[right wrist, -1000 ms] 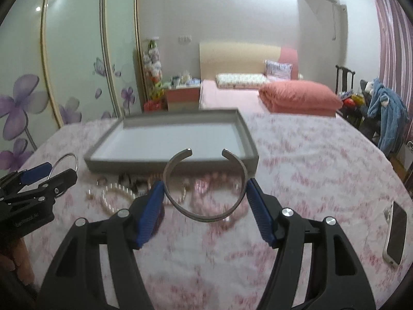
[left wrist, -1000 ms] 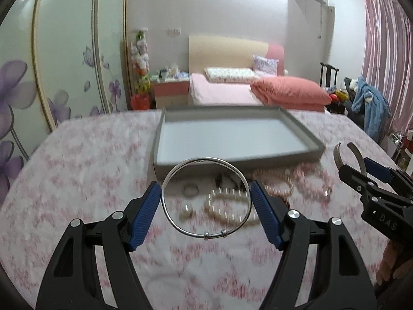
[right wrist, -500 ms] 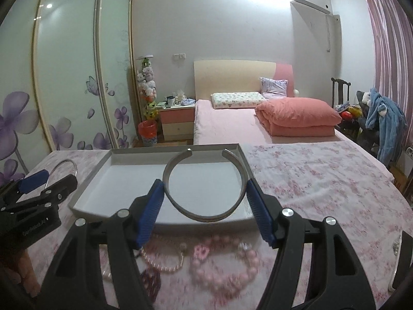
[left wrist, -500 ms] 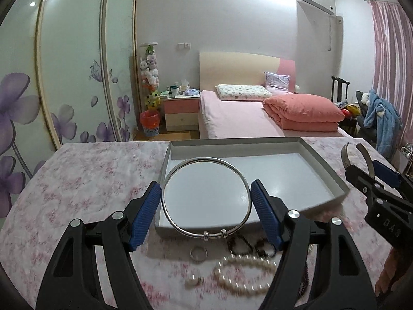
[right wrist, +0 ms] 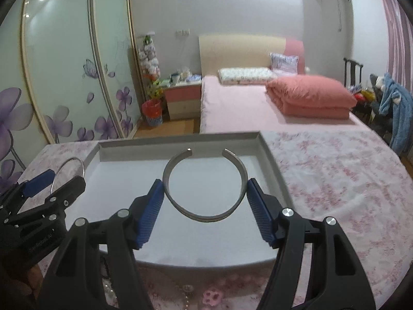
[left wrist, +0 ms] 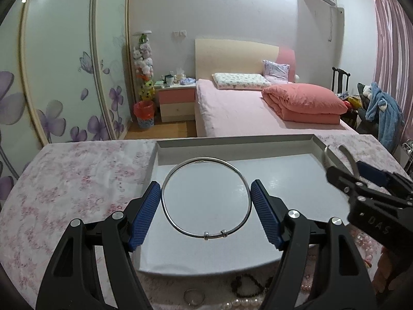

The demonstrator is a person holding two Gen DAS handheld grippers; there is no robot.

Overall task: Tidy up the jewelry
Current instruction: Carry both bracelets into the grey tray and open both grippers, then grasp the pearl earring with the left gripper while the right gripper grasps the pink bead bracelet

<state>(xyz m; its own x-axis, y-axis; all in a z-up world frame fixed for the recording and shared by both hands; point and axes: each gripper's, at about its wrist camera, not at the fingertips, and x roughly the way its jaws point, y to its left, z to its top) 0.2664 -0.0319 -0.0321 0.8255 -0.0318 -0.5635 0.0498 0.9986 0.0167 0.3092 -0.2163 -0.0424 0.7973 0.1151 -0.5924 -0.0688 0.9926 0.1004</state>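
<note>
My left gripper [left wrist: 205, 201] is shut on a thin silver round bangle [left wrist: 180, 228] and holds it above the left part of a grey tray [left wrist: 232, 141]. My right gripper [right wrist: 205, 193] is shut on an open silver cuff bracelet [right wrist: 206, 217] and holds it above the right part of the same tray [right wrist: 273, 160]. The right gripper shows at the right edge of the left wrist view [left wrist: 358, 178]. The left gripper shows at the left edge of the right wrist view [right wrist: 51, 186]. The tray looks bare inside.
The tray sits on a table with a pink floral cloth [right wrist: 335, 170]. Loose jewelry lies in front of the tray: a small ring [left wrist: 193, 297], pearl beads [left wrist: 242, 304], a dark bracelet [left wrist: 247, 284] and pink beads [right wrist: 213, 295]. A bed stands beyond the table.
Both grippers have moved forward from above the loose jewelry to above the tray, each still holding its bracelet.
</note>
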